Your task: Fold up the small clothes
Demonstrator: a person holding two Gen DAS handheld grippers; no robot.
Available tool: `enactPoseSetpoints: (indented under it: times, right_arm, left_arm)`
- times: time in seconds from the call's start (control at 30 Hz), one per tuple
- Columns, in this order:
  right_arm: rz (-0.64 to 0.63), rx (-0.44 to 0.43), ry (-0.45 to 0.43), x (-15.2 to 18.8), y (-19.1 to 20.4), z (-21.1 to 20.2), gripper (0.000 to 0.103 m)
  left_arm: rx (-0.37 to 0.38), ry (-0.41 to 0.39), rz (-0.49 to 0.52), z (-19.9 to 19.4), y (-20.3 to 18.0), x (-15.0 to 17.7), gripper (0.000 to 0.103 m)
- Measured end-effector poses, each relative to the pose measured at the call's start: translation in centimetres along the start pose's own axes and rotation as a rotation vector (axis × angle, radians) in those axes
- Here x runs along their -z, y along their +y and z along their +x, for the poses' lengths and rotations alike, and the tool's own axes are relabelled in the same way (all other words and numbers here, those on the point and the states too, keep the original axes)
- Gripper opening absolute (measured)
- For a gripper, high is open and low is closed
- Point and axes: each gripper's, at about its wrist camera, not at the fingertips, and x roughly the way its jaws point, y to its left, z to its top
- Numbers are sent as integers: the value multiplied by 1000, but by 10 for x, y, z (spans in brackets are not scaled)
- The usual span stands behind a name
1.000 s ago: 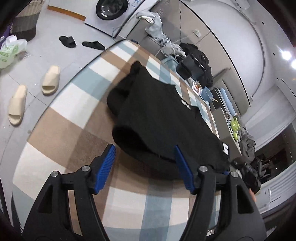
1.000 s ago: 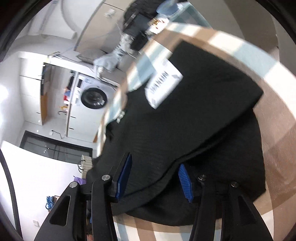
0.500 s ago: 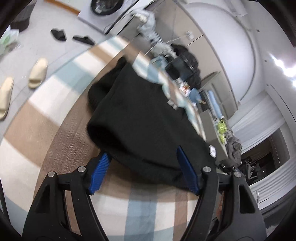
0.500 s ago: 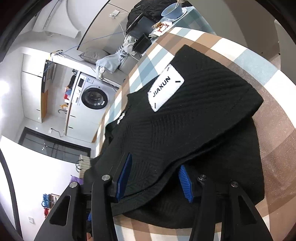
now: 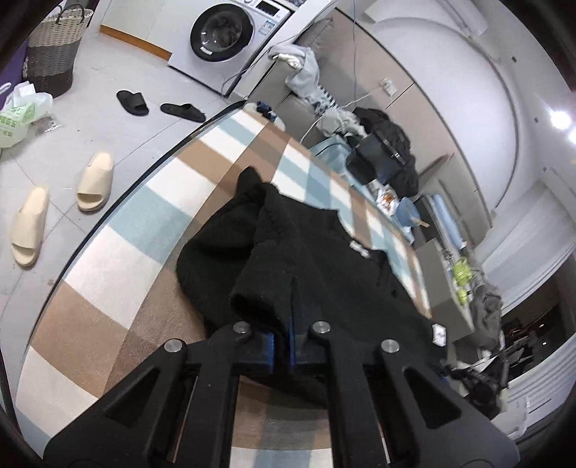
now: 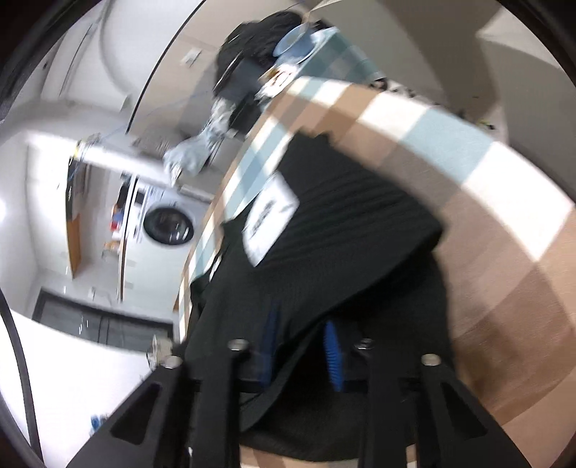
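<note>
Left gripper now clamped on black garment, right gripper fingers narrowed, grip unclear, slippers beyond checked table.

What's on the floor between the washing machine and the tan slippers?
A pair of black slippers lies on the floor between the washing machine and the tan slippers, shown in the left wrist view.

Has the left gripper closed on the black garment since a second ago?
Yes. The left gripper, open before, is now shut on the black garment, lifting its hem off the checked cloth.
</note>
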Motion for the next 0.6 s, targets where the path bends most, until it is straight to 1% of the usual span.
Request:
enactPoseSetpoints:
  times: [0.07,0.1,0.23,0.33,0.47,0.53,0.57,0.6]
  right_arm:
    - [1,-11,-39,-5,-1,-7,8]
    - [-10,-21,-54,-8,2,-10,6]
    - [-71,-68,-100,-26,28,-18,6]
    - [-110,-93,-132,-48,53,-17,6]
    - [-134,-125,-174,-79,91,0,6]
    - [-123,-138,-196,-95,106,15,6]
    - [-105,-136,-209,-102,109,24,6]
    - [-76,-130,-220,-110,109,35,10]
  left_arm:
    - [26,-18,3,-5,-5,-8,2]
    - [34,-24,7,-8,-9,-10,2]
    - [72,-58,51,-16,-29,-32,2]
    - [82,-79,92,-8,-47,-57,2]
    - [71,-100,140,16,-69,-96,2]
    - [23,-137,179,31,-81,-115,2]
    - [4,-143,196,38,-87,-123,2]
    - [-10,-152,205,46,-91,-130,2]
